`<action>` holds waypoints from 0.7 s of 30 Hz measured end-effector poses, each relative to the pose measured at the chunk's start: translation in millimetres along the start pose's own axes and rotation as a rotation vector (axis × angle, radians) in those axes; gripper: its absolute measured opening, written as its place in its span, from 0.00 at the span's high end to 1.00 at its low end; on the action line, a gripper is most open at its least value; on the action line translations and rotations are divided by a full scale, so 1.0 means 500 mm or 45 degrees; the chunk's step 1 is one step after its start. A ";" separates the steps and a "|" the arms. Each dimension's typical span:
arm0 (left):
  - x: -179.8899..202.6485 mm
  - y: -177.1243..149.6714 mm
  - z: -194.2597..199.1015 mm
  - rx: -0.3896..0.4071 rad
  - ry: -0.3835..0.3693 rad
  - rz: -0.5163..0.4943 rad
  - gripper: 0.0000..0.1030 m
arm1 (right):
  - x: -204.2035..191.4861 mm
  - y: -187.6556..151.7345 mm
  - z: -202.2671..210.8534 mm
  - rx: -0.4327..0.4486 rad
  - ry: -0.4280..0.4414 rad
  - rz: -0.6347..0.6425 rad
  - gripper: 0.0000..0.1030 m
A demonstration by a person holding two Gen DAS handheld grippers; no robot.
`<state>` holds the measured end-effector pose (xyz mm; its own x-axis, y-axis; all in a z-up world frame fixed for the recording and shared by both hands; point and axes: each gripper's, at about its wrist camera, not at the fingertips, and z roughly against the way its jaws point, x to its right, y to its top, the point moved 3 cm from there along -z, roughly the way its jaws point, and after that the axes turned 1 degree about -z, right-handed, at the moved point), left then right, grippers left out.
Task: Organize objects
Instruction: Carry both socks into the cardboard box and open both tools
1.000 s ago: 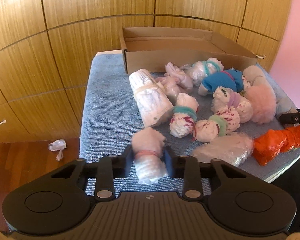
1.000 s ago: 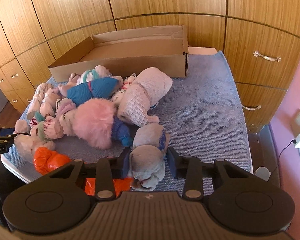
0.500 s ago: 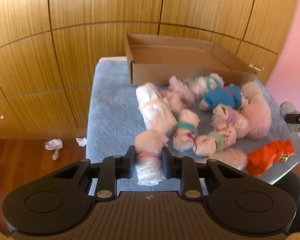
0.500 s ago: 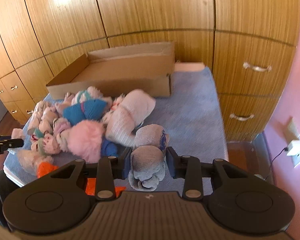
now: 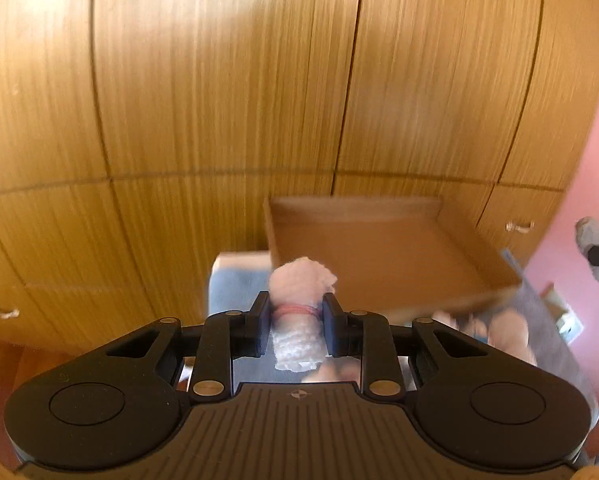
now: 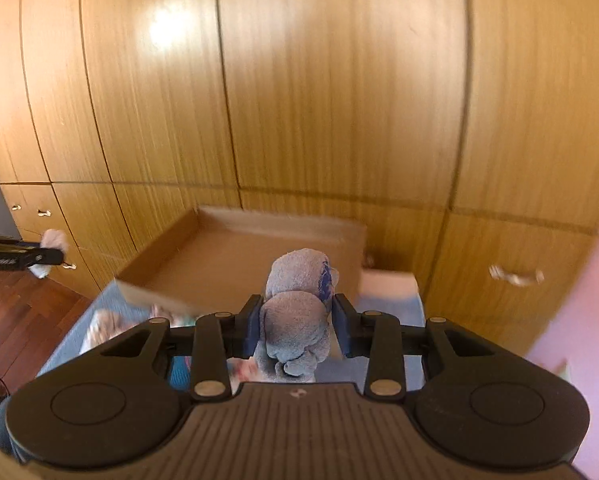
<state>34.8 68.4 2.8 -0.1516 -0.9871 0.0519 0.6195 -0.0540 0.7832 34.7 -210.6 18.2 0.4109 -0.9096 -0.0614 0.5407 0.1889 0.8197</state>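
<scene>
In the left wrist view my left gripper (image 5: 293, 314) is shut on a pale pink sock roll (image 5: 299, 312) bound with a pink band, held in the air in front of the open cardboard box (image 5: 379, 252). In the right wrist view my right gripper (image 6: 295, 318) is shut on a grey sock bundle (image 6: 297, 308) with a blue mark, also lifted, with the same cardboard box (image 6: 235, 256) beyond it. The other rolled socks (image 5: 503, 332) lie blurred on the blue cloth, mostly hidden behind the gripper bodies.
Wooden cupboard doors and drawers (image 5: 219, 100) fill the background. The blue-covered table (image 6: 383, 360) shows below the box. The right gripper's tip with its grey bundle (image 5: 597, 250) shows at the left wrist view's right edge; the left gripper's tip (image 6: 31, 258) at the other view's left edge. Both views are motion-blurred.
Both grippers have risen off the blue cloth with their sock bundles and moved toward the box. The pile of socks has dropped to the bottom of both views.
</scene>
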 end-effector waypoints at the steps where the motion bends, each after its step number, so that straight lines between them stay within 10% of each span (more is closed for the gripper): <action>1: 0.005 0.018 -0.011 -0.001 -0.010 -0.009 0.69 | -0.006 0.017 -0.014 -0.003 0.022 0.006 0.67; 11: 0.043 0.140 -0.223 -0.094 -0.051 -0.083 0.68 | -0.089 0.122 -0.242 -0.138 0.203 -0.048 0.67; 21: 0.039 0.135 -0.430 -0.239 -0.044 -0.143 0.68 | -0.119 0.120 -0.501 -0.344 0.150 -0.043 0.67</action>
<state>239.3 13.0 -76.6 -0.2520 -0.9677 -0.0051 0.7293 -0.1934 0.6564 226.7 -52.5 -71.6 0.4633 -0.8709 -0.1643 0.7248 0.2657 0.6356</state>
